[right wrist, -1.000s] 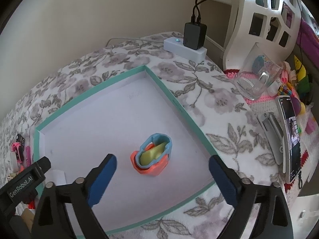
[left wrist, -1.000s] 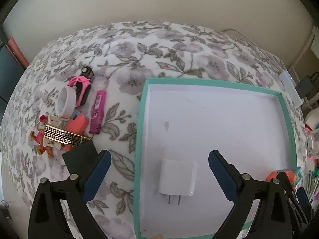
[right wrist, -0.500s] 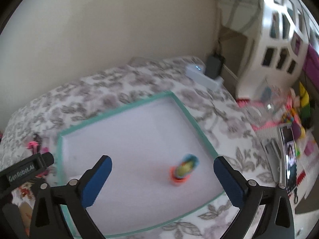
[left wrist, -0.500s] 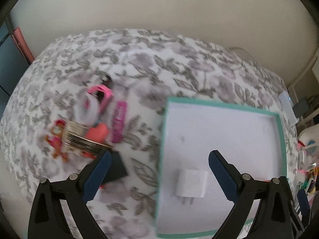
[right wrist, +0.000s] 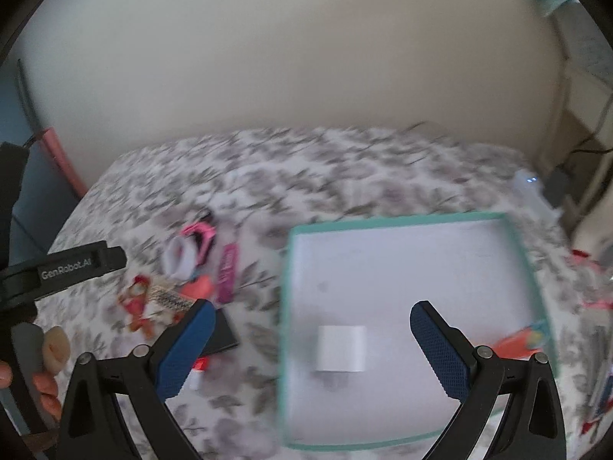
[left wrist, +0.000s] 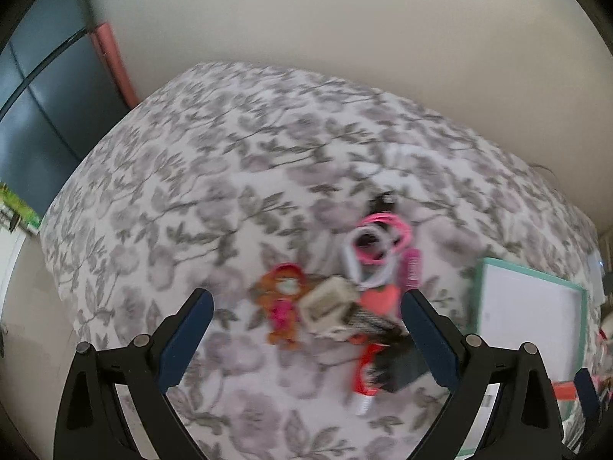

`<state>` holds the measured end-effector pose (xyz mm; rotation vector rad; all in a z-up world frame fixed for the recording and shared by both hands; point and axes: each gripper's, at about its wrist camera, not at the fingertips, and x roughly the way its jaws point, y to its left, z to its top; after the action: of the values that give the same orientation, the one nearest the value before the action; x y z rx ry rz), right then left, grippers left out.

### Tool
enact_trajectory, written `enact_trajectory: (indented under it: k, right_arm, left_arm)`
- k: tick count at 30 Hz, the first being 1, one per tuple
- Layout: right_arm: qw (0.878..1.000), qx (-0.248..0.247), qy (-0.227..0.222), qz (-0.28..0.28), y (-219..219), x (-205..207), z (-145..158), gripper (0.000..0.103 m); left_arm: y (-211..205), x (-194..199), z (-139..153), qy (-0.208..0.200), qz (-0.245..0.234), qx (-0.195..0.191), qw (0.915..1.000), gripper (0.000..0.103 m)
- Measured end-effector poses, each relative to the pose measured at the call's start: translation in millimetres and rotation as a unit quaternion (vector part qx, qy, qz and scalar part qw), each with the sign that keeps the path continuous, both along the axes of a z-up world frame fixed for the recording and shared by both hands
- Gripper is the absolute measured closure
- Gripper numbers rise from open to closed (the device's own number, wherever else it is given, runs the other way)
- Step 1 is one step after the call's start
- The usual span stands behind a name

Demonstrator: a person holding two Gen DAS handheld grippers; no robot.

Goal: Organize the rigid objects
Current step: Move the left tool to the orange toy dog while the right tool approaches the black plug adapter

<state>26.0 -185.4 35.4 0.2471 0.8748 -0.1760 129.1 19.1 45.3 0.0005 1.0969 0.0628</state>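
Note:
A blurred heap of small items lies on the floral cloth: an orange figure (left wrist: pixel 281 306), a beige box (left wrist: pixel 329 303), a white tape ring (left wrist: pixel 362 258), a magenta tube (left wrist: pixel 412 272) and a black box (left wrist: pixel 400 364). My left gripper (left wrist: pixel 306 303) hangs open just before the heap, holding nothing. The teal-rimmed tray (right wrist: pixel 402 219) holds a white charger (right wrist: pixel 341 349) and an orange-and-blue piece (right wrist: pixel 525 341) at its right side. My right gripper (right wrist: pixel 314 308) stands open and empty above the tray's left rim, with the charger between its fingers in the view.
A white power strip (right wrist: pixel 528 188) with a dark plug sits at the cloth's far right corner. A pink roll (left wrist: pixel 115 61) leans on the wall beside a dark cabinet (left wrist: pixel 38 115). The cloth drops off at the left edge. A hand (right wrist: pixel 46 383) grips the left gripper's handle.
Both grippers swung left. The left one went from over the charger in the tray to the heap of items. The right one went from the orange-and-blue piece to the charger.

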Motion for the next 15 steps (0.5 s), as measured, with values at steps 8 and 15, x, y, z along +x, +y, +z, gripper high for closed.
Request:
enact_trajectory:
  k: [8, 15]
  right_arm:
    - [0.997, 0.052, 0.024, 0.053, 36.3, 23.8, -22.1, 0.001]
    - [0.992, 0.072, 0.058, 0.089, 61.1, 44.3, -46.4, 0.002]
  left_arm:
    - [46.9, 12.0, -35.7, 0.046, 0.038, -0.047, 0.9971, 0.005]
    - [67.6, 20.3, -58.2, 0.070, 0.060, -0.082, 0.9924, 0.005]
